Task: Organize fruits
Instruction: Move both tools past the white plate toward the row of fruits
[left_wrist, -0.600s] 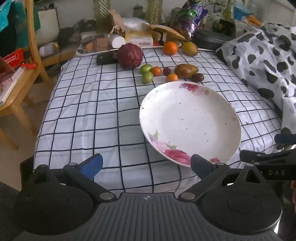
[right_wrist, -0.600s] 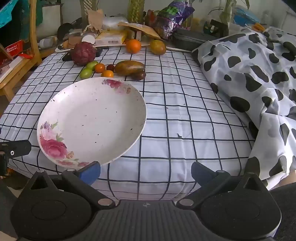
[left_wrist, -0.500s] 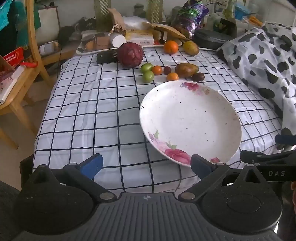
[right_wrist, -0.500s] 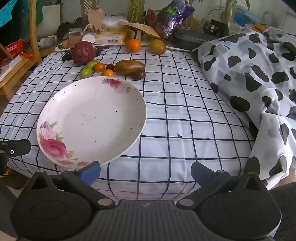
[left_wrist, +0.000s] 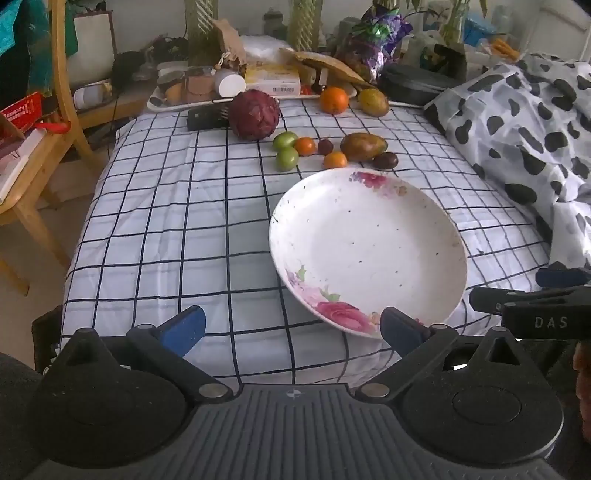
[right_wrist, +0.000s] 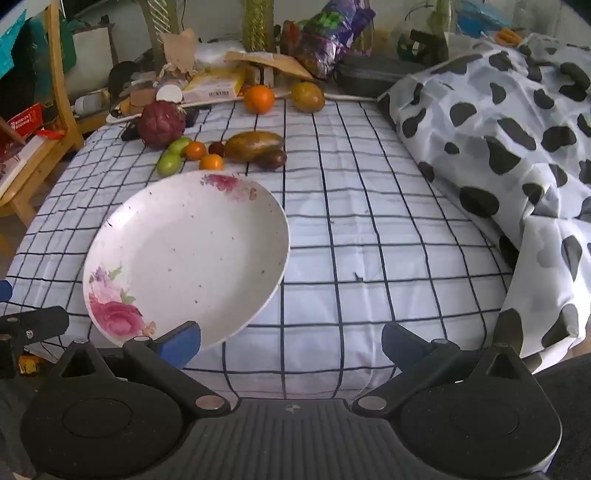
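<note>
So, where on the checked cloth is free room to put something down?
Bare cloth lies left of the plate, toward the wooden chair, and right of the plate up to the spotted blanket. The plate itself holds nothing. Behind it is crowded: small fruits, mango, red cabbage, then clutter.

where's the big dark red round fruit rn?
Both views: the big dark red round fruit sits far left on the checked cloth, just behind two small green fruits.
</note>
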